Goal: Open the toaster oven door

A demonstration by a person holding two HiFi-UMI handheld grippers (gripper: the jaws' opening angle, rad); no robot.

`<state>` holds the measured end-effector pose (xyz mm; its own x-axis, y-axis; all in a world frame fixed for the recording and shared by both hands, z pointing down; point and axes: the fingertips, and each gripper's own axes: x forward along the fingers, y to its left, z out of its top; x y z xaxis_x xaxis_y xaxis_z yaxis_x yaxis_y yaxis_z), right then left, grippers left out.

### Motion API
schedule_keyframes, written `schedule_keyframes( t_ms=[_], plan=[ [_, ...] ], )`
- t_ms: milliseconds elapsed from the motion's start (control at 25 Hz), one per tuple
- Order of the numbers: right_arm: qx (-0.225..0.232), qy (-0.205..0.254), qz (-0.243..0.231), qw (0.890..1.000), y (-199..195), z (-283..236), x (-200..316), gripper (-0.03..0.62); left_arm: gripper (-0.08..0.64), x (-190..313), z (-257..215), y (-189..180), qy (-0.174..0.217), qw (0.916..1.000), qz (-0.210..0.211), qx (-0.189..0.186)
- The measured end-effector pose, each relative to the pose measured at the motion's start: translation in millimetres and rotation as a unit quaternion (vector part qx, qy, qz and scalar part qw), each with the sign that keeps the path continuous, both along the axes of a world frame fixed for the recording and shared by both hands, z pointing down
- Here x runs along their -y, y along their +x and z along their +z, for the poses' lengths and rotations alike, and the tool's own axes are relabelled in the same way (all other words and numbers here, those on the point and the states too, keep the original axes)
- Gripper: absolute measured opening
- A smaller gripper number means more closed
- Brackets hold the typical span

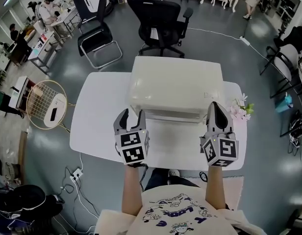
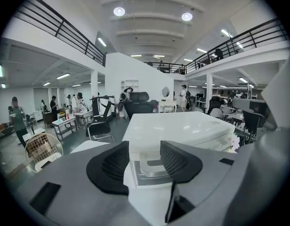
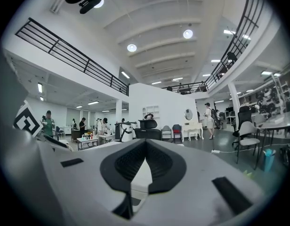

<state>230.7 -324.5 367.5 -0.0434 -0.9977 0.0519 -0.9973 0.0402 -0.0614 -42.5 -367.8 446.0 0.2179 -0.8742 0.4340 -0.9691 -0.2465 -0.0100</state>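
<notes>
Desk (image 1: 99, 124) bare left of oven (image 1: 175, 89) and along its front strip. Flowers (image 1: 240, 109) crowd the right edge, just beside right tool (image 1: 217, 106).

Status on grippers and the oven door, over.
Left gripper open, facing the door handle. Right gripper shut, empty, by the toaster oven right front corner. Door looks closed. Nothing in the way.

Just one toaster oven (image 1: 175, 87) and one table (image 1: 92, 126) ahead of the jaws. Two grippers, left gripper (image 1: 132, 114) and right gripper (image 1: 217, 106).
</notes>
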Motion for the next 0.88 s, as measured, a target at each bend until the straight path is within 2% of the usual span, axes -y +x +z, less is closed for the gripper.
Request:
schedule_keyframes(
  t_ms=[440, 880],
  plan=[
    [-0.005, -0.008, 0.008, 1.000, -5, 2, 19, -0.003, 0.212, 18, 31, -6, -0.071, 0.9972, 0.003, 0.024],
    [-0.009, -0.014, 0.011, 1.000, -7, 9, 30, -0.003, 0.212, 27, 47, -2, -0.100, 0.9942, 0.023, 0.031]
  ],
)
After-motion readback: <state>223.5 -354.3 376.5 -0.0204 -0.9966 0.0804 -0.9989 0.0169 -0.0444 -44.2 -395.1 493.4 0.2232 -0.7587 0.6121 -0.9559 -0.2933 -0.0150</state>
